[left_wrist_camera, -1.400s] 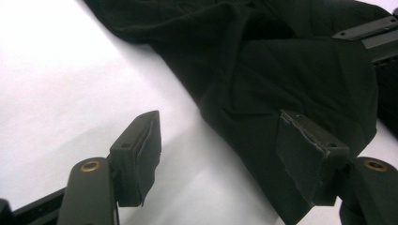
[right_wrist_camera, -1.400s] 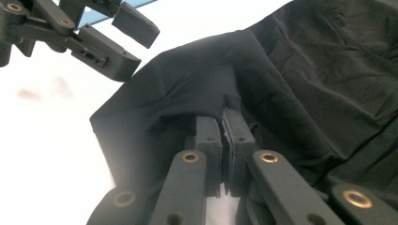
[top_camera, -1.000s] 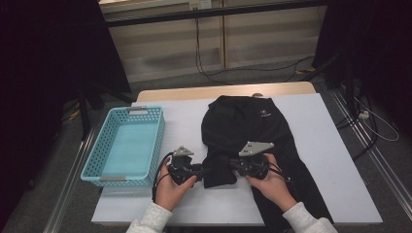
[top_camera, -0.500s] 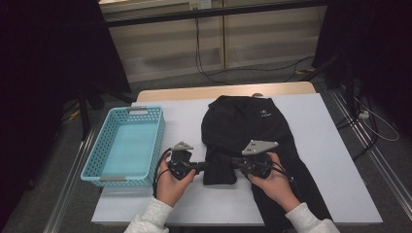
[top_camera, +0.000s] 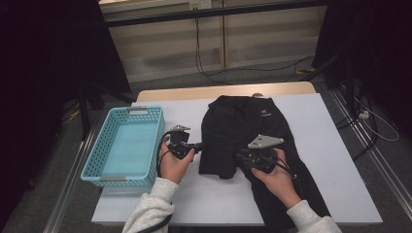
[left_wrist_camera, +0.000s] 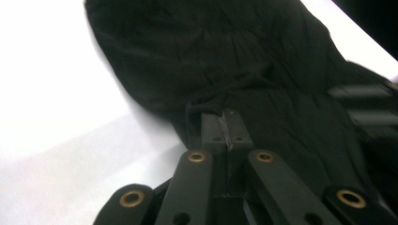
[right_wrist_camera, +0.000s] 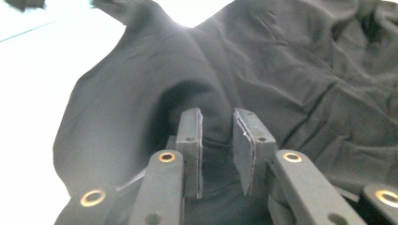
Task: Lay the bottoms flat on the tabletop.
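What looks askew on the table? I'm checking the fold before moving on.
The black garment lies crooked: its lower end runs off the table's near edge beside the right gripper, and its near left part is bunched. The blue basket sits straight. No damage visible.

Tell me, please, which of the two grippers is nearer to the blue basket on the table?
Left. The left gripper sits just right of the blue basket, at the left edge of the black garment. The right gripper lies farther right, over the garment.
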`<act>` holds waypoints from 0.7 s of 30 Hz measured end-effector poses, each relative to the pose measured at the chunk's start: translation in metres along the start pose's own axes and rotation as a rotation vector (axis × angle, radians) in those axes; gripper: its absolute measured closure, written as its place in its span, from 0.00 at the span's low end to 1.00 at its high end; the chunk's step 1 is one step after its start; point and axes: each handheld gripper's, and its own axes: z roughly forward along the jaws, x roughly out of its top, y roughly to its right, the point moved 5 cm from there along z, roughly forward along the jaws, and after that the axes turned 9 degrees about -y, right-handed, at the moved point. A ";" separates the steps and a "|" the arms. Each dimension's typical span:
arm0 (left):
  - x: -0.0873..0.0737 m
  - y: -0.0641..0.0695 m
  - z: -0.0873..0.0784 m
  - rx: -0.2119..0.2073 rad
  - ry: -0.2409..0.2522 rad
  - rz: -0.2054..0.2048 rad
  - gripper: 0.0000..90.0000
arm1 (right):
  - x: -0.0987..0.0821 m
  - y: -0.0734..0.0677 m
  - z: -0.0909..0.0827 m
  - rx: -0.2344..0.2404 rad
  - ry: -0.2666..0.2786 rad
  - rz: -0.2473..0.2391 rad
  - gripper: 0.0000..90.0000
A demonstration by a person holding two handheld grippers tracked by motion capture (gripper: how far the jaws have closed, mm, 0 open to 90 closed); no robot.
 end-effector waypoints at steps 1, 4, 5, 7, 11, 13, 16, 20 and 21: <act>0.002 -0.002 0.002 0.008 -0.003 -0.002 1.00 | 0.001 -0.002 -0.003 -0.001 0.008 -0.012 0.78; 0.007 -0.006 0.008 0.024 -0.003 -0.011 1.00 | 0.004 -0.011 -0.009 0.009 0.019 -0.032 0.70; 0.008 -0.007 0.009 0.022 -0.004 -0.014 1.00 | 0.004 -0.014 -0.010 0.010 0.018 -0.040 0.69; 0.010 -0.008 0.013 0.027 -0.006 -0.018 1.00 | 0.005 -0.021 -0.013 0.030 0.021 -0.057 0.68; 0.011 -0.008 0.018 0.034 -0.001 -0.011 1.00 | 0.004 -0.034 -0.013 0.082 0.006 -0.077 0.63; 0.013 -0.010 0.018 0.047 0.004 -0.011 1.00 | 0.002 -0.039 -0.010 0.109 -0.011 -0.094 0.57; 0.015 -0.013 0.017 0.059 0.010 -0.019 1.00 | 0.001 -0.047 -0.003 0.145 -0.033 -0.117 0.52; 0.013 -0.011 0.015 0.053 0.004 -0.014 1.00 | 0.001 -0.052 0.012 0.116 -0.045 -0.114 0.50; 0.012 -0.011 0.014 0.050 0.005 -0.008 1.00 | 0.003 -0.052 0.014 0.112 -0.041 -0.109 0.50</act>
